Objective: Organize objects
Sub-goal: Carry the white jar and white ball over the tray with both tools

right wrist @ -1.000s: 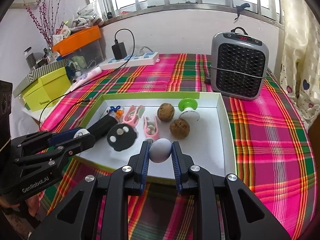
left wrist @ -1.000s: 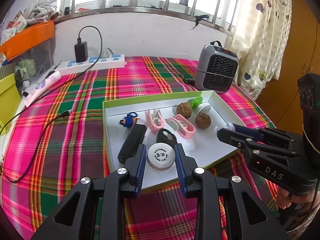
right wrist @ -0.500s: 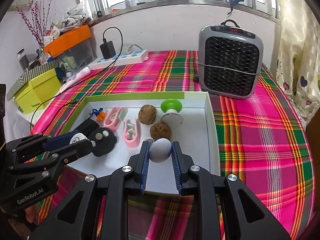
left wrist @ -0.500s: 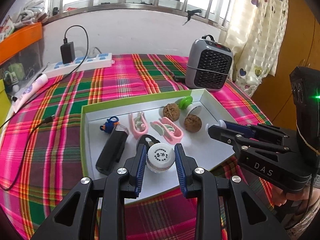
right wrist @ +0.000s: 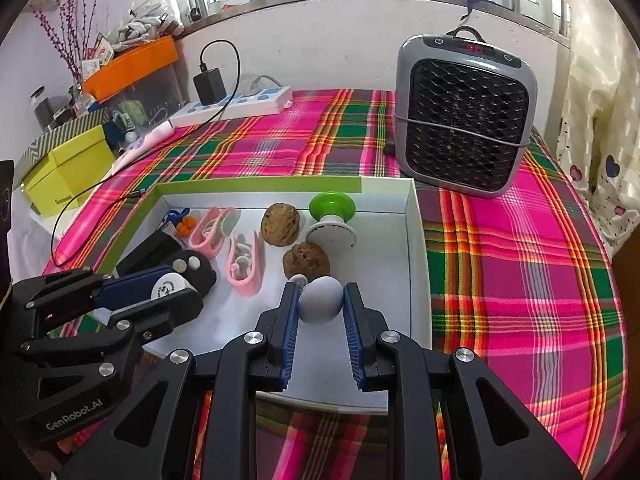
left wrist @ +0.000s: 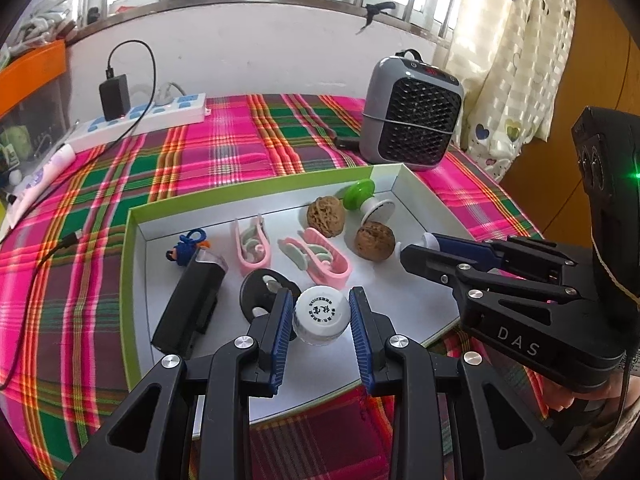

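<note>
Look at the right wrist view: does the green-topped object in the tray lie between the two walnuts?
No: the green-topped object lies to the right of the farther walnut, and beyond the nearer walnut, not between them.

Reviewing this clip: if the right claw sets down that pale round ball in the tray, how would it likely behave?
The pale ball looks smooth and round, so it would probably roll on the flat tray floor. The tray's raised walls should stop it. Its curved sides give the right claw little contact, so it might slip.
</note>
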A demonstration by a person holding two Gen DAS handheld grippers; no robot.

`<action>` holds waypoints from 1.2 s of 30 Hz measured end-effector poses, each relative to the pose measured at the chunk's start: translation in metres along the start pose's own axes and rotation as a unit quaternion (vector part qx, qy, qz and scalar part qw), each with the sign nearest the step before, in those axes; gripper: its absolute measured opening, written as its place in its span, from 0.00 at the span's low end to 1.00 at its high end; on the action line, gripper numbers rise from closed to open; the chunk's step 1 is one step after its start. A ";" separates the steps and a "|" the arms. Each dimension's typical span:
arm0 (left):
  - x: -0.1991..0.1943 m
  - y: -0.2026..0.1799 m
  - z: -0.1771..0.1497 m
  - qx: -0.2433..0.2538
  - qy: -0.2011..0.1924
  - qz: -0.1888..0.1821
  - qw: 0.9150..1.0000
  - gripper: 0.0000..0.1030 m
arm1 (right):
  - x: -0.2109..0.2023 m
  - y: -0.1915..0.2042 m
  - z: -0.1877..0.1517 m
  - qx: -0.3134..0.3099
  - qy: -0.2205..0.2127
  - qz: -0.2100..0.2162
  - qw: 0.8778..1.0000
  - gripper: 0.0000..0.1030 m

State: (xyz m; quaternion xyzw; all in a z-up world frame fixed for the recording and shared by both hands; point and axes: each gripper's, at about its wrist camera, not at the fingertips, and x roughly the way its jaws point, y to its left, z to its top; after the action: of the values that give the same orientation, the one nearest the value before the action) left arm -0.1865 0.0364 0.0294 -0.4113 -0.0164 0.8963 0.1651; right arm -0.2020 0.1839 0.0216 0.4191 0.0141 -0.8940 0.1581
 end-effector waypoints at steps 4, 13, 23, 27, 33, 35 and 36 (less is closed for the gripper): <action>0.004 -0.001 0.000 0.002 0.003 -0.001 1.000 0.26 | 0.001 0.000 0.000 -0.005 0.007 -0.004 1.000 0.23; 0.009 -0.002 0.001 0.003 0.009 -0.001 1.000 0.26 | 0.003 -0.003 0.001 -0.010 0.015 -0.010 1.000 0.23; 0.015 -0.006 0.000 0.008 0.014 -0.004 1.000 0.26 | 0.008 -0.003 0.003 -0.020 0.026 -0.016 0.999 0.23; 0.016 -0.007 0.001 0.010 0.016 -0.005 1.000 0.26 | 0.010 -0.001 0.003 -0.029 0.034 -0.017 0.999 0.23; 0.019 -0.005 0.000 0.006 0.023 -0.001 1.000 0.26 | 0.013 -0.002 0.002 -0.033 0.042 -0.019 0.998 0.23; 0.019 -0.005 0.001 0.005 0.022 -0.001 1.000 0.26 | 0.013 -0.001 0.001 -0.034 0.042 -0.020 0.998 0.23; 0.019 -0.005 0.001 0.005 0.022 0.000 1.000 0.26 | 0.013 -0.001 0.001 -0.034 0.042 -0.018 0.998 0.23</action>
State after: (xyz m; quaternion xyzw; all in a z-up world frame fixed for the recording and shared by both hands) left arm -0.1975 0.0476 0.0167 -0.4303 -0.0079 0.8870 0.1674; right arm -0.2112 0.1815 0.0122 0.4504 0.0589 -0.8772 0.1555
